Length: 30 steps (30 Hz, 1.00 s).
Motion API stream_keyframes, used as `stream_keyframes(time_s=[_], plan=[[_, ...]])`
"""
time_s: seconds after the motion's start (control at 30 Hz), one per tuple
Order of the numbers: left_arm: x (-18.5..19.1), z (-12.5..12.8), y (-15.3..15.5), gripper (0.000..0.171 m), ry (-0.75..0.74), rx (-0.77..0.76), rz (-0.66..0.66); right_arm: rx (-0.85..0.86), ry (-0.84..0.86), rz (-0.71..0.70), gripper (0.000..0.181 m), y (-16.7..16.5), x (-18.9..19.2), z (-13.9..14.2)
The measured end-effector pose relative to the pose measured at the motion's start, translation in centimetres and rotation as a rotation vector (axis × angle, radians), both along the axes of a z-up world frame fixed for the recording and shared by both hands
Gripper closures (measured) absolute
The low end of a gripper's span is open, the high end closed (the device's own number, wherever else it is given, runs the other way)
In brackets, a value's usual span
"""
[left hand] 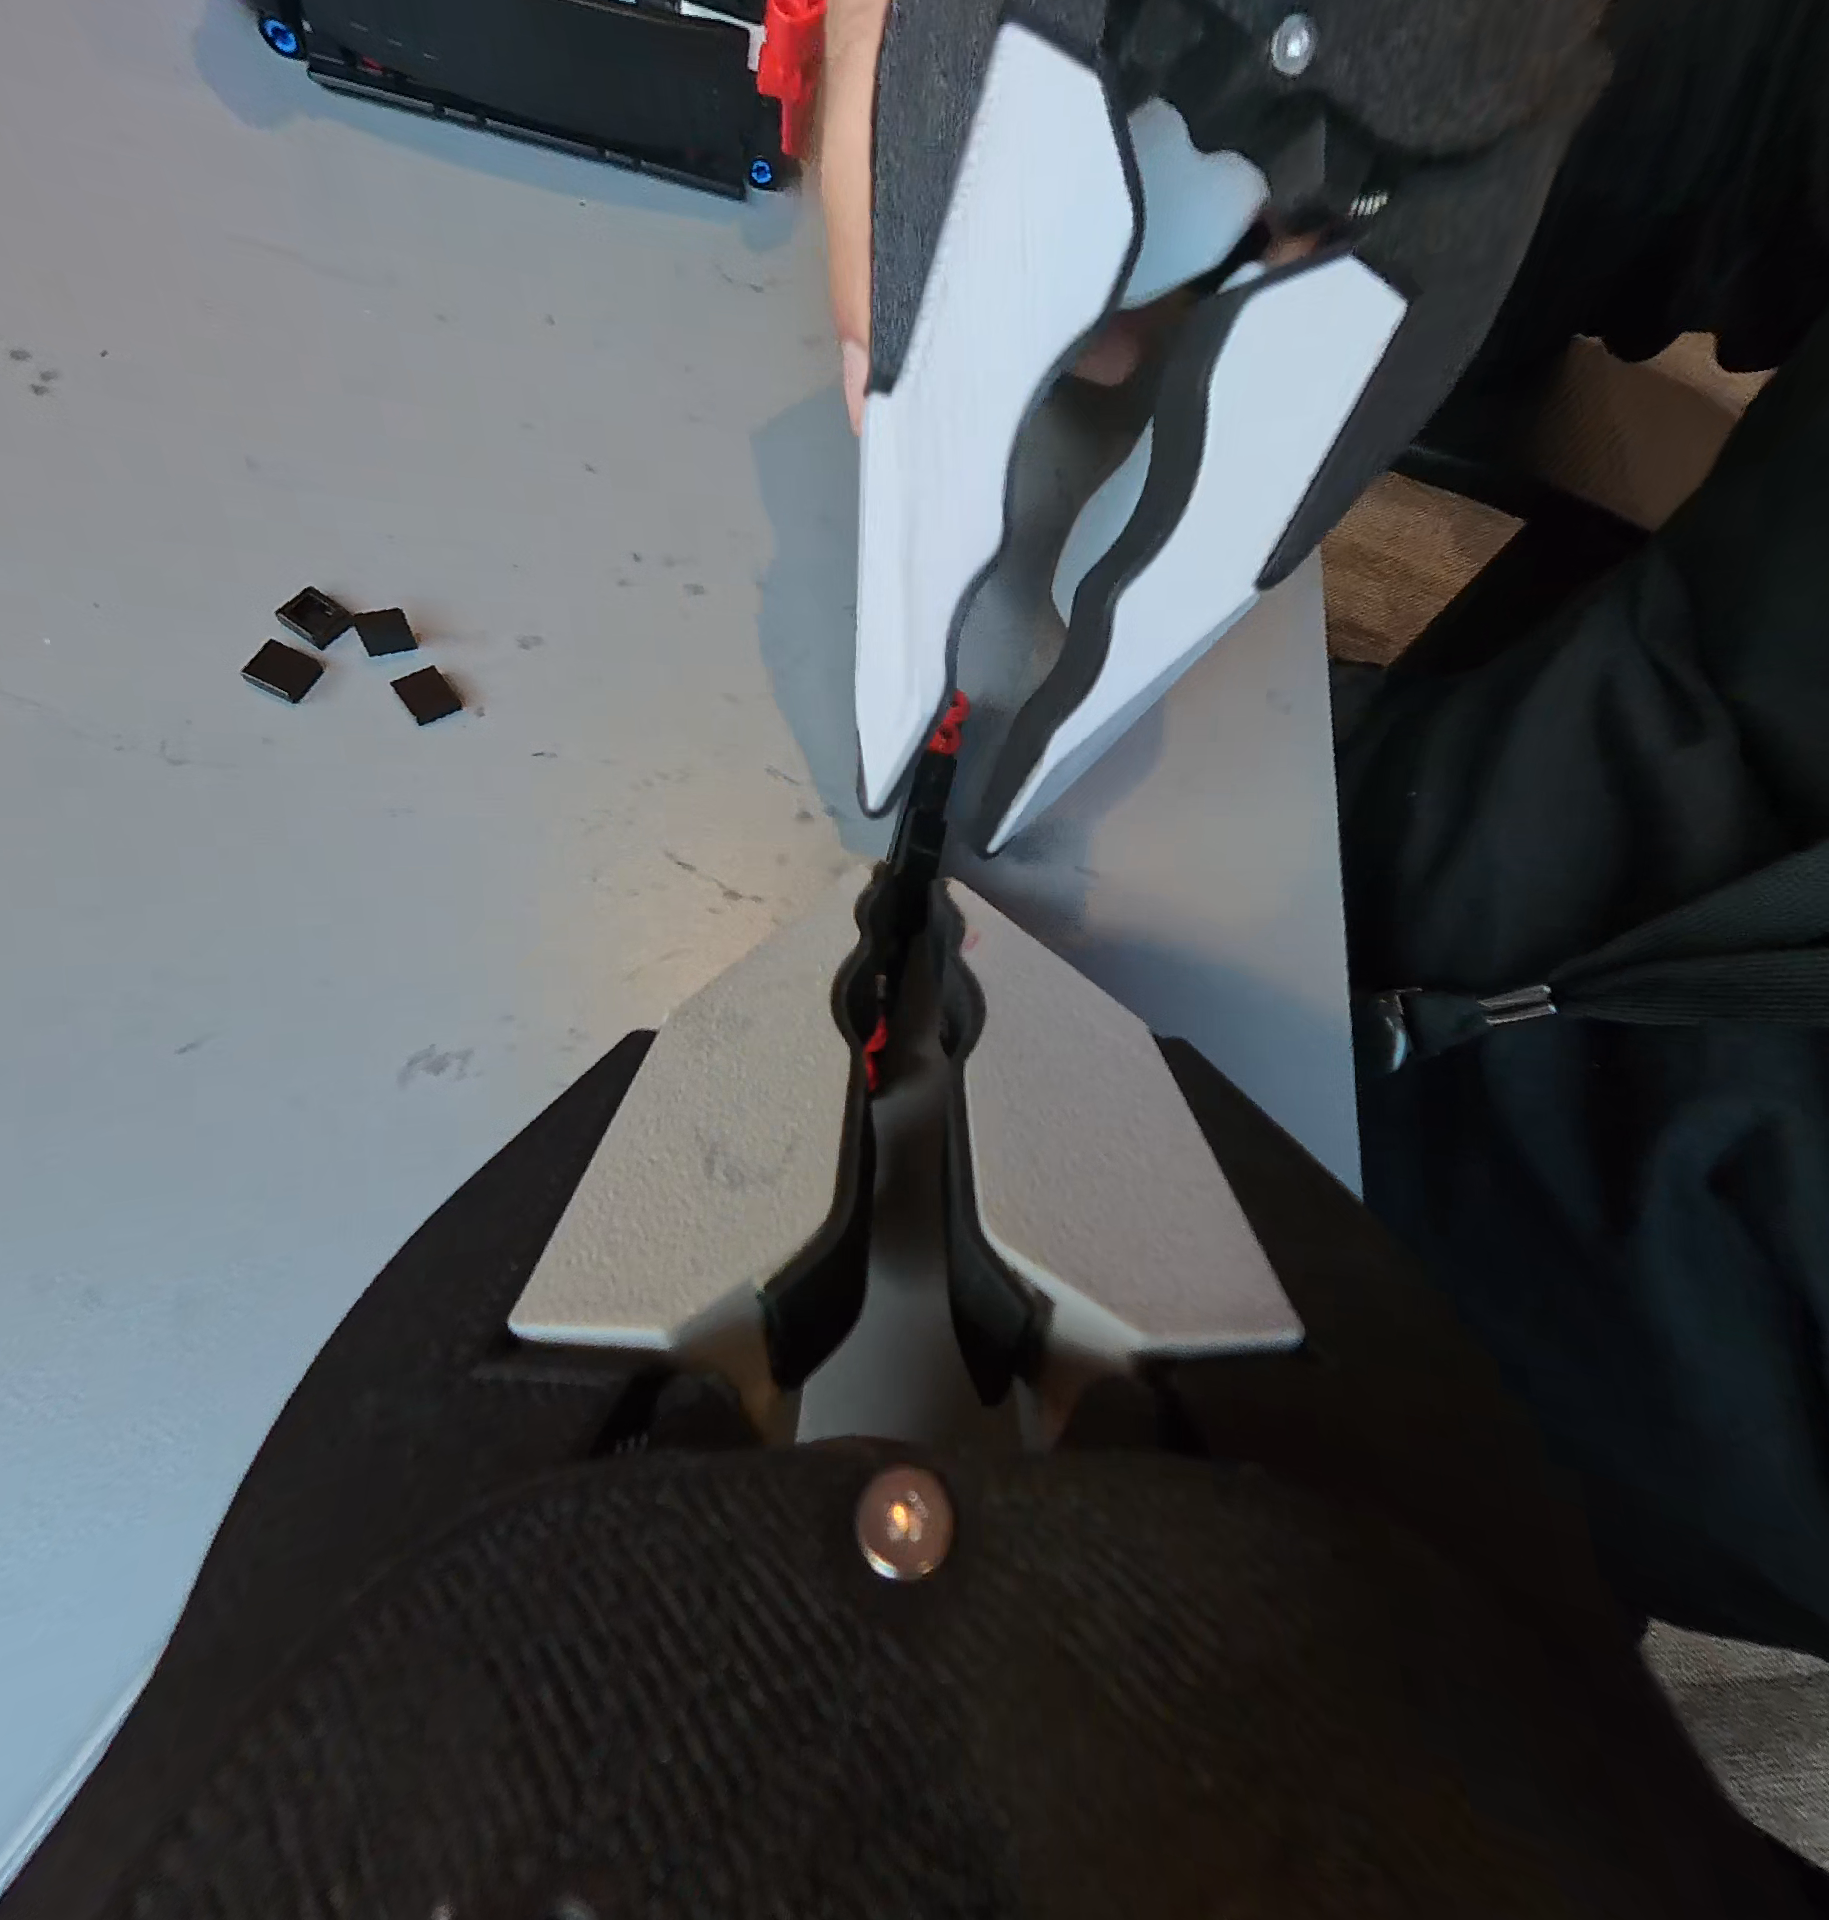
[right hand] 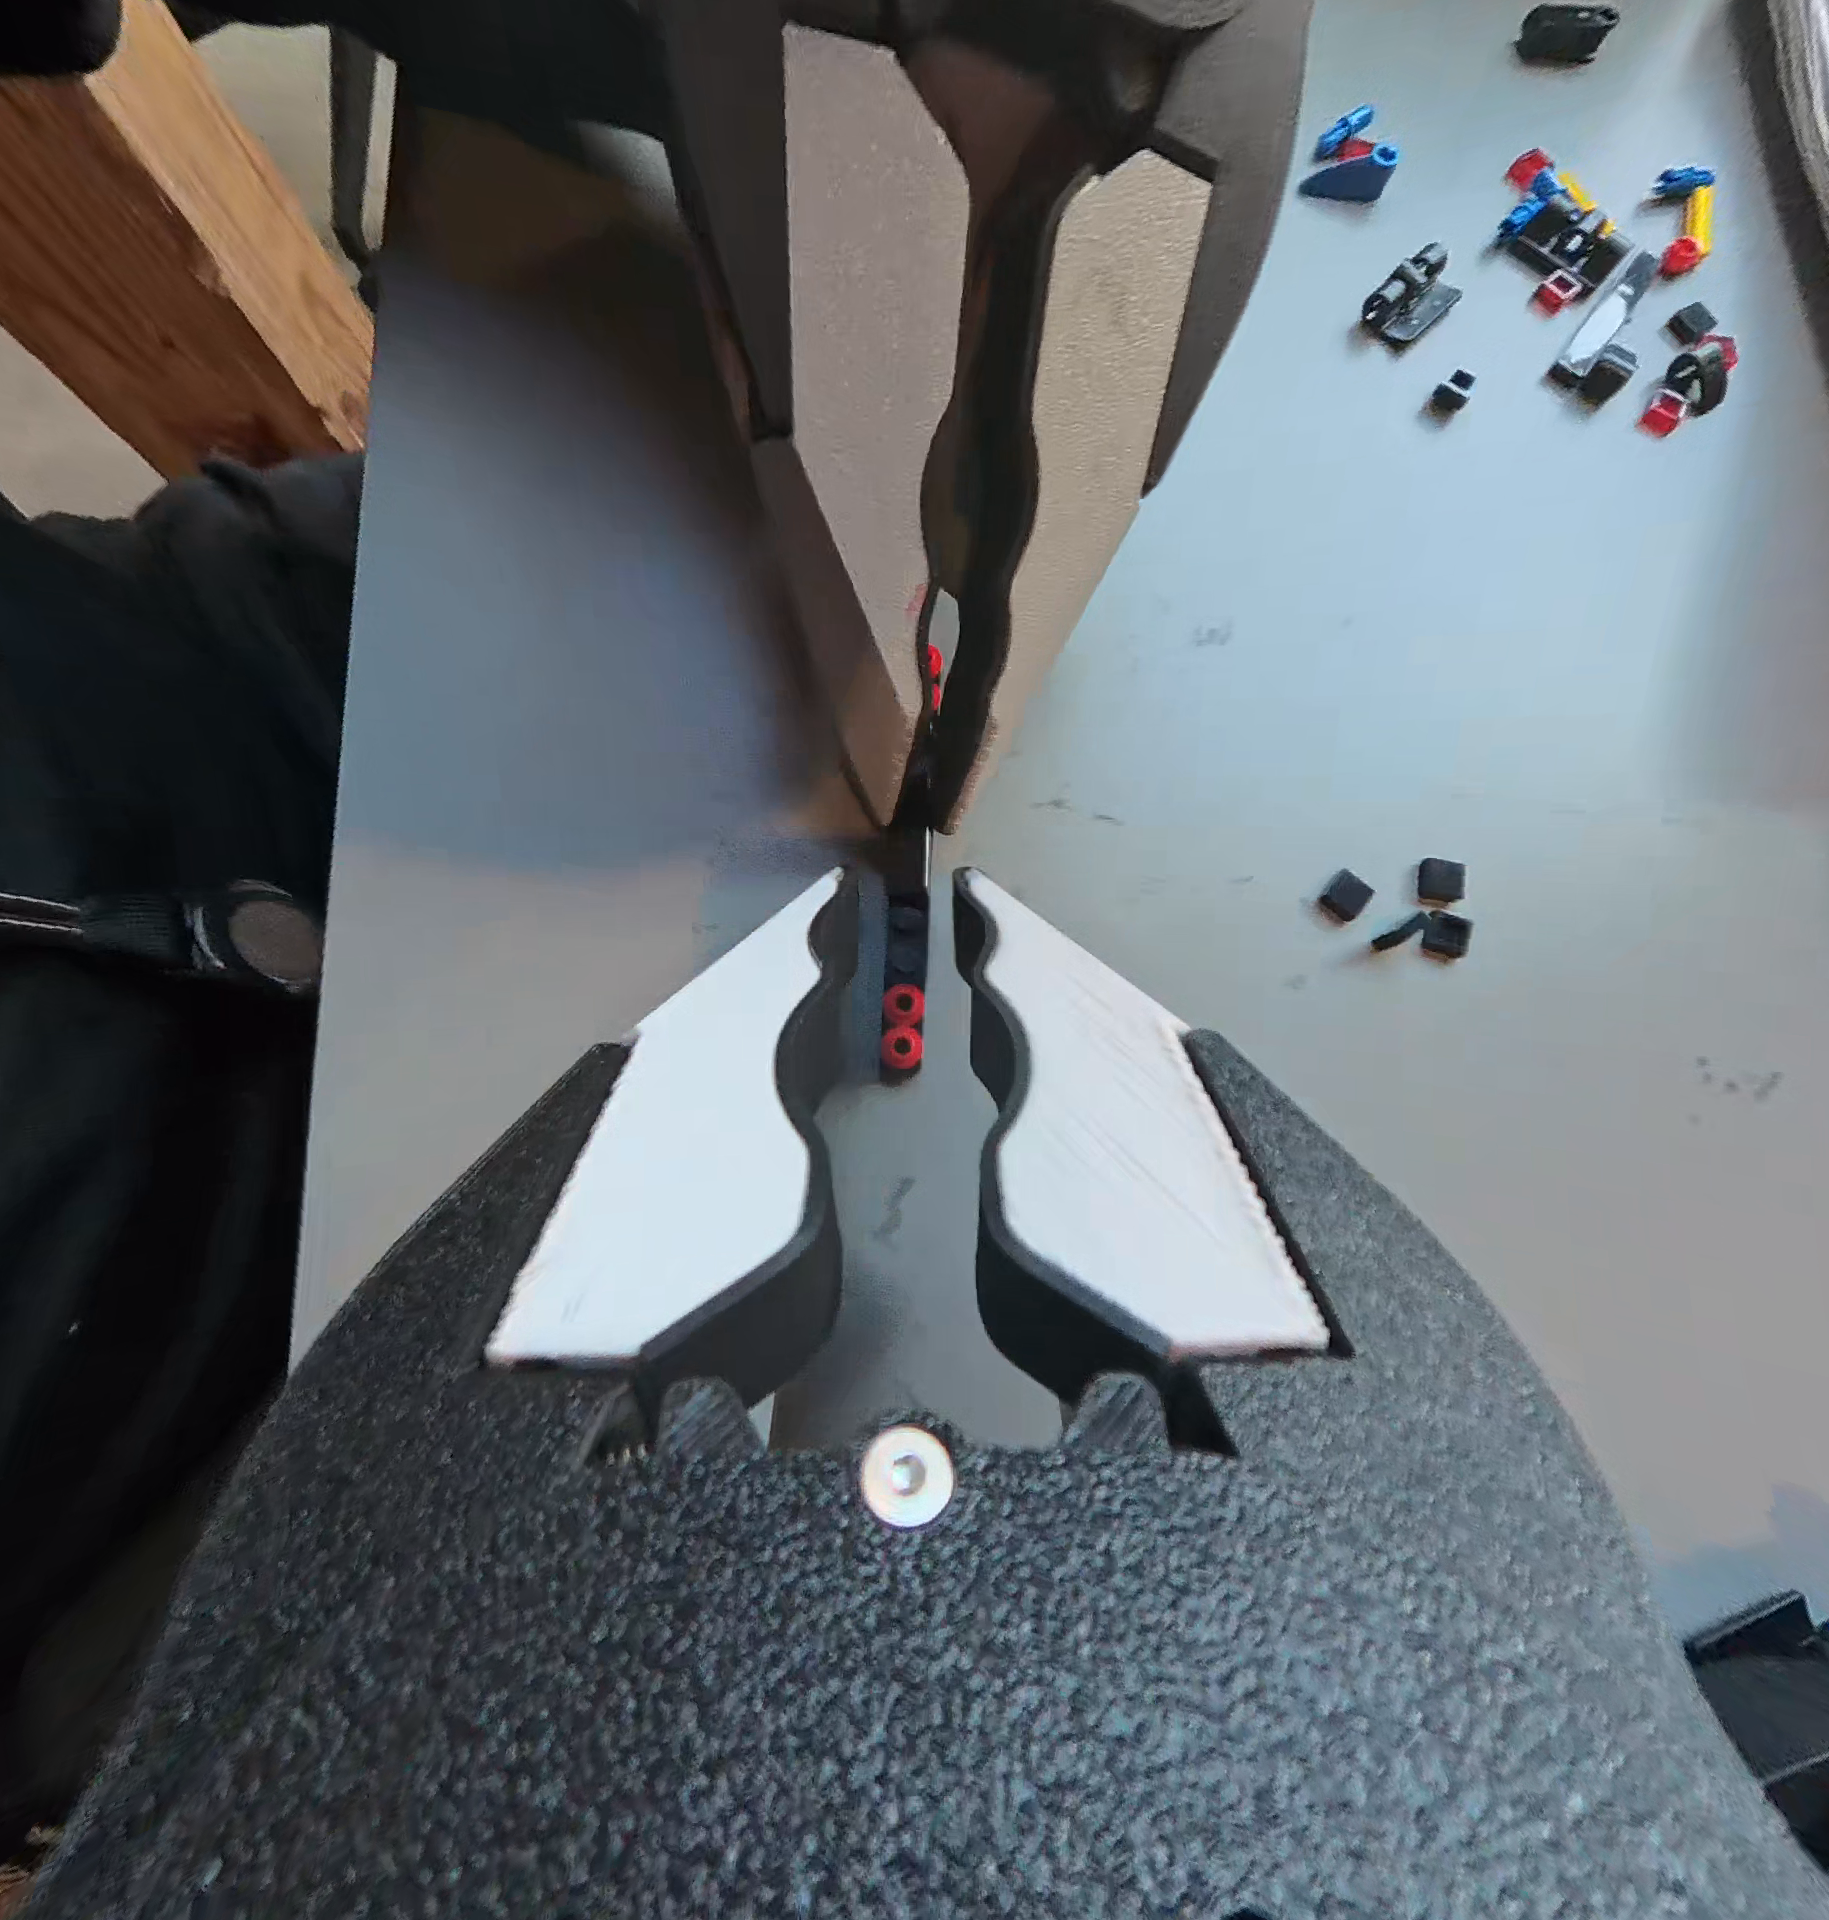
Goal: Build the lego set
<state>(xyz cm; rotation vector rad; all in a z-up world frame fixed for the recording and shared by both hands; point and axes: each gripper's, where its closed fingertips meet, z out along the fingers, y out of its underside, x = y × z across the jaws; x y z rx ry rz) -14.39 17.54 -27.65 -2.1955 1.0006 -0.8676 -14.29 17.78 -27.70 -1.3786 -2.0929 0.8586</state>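
While the left gripper [left hand: 905, 914] pinches a narrow black lego beam [right hand: 902, 961] (two red pins), the right gripper's [right hand: 899, 883] fingers stand spread around it; four small black square tiles [left hand: 352, 652] lie on the grey table [left hand: 266, 935].

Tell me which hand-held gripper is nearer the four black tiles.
Left. The left hand-held gripper sits on the black tiles' side of the table; the right hand-held gripper faces it from farther off.

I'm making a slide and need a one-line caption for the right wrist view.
Open right gripper straddles a black strip with red pegs that the left gripper clamps.
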Motion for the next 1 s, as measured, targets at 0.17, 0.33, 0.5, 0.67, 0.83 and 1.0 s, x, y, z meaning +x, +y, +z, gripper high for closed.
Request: stream_keyframes(time_s=[0.17,0.33,0.5,0.67,0.83,1.0], plan=[[-0.2,0.0,-0.2,0.167,0.023,0.018,-0.023,-0.026,-0.008,0.005,0.174,-0.1,-0.2,-0.5],[-1.6,-0.6,-0.5,0.158,0.175,0.159,-0.055,-0.135,-0.046,-0.014,0.174,0.2,-0.1,-0.5],[-1.2,-0.1,0.0,0.149,0.282,0.402,-0.088,-0.315,-0.114,-0.046,0.174,0.4,-0.2,-0.4],[-1.7,0.3,1.1,0.149,0.434,0.622,-0.102,-0.464,-0.172,-0.073,0.174,0.5,-0.3,-0.4],[-1.1,-0.2,1.0,0.159,0.504,0.704,-0.179,-0.553,-0.208,-0.078,0.175,0.5,-0.4,-0.3],[-0.8,-0.3,1.0,0.162,0.556,0.752,-0.237,-0.598,-0.241,-0.084,0.175,0.5,-0.4,-0.3]])
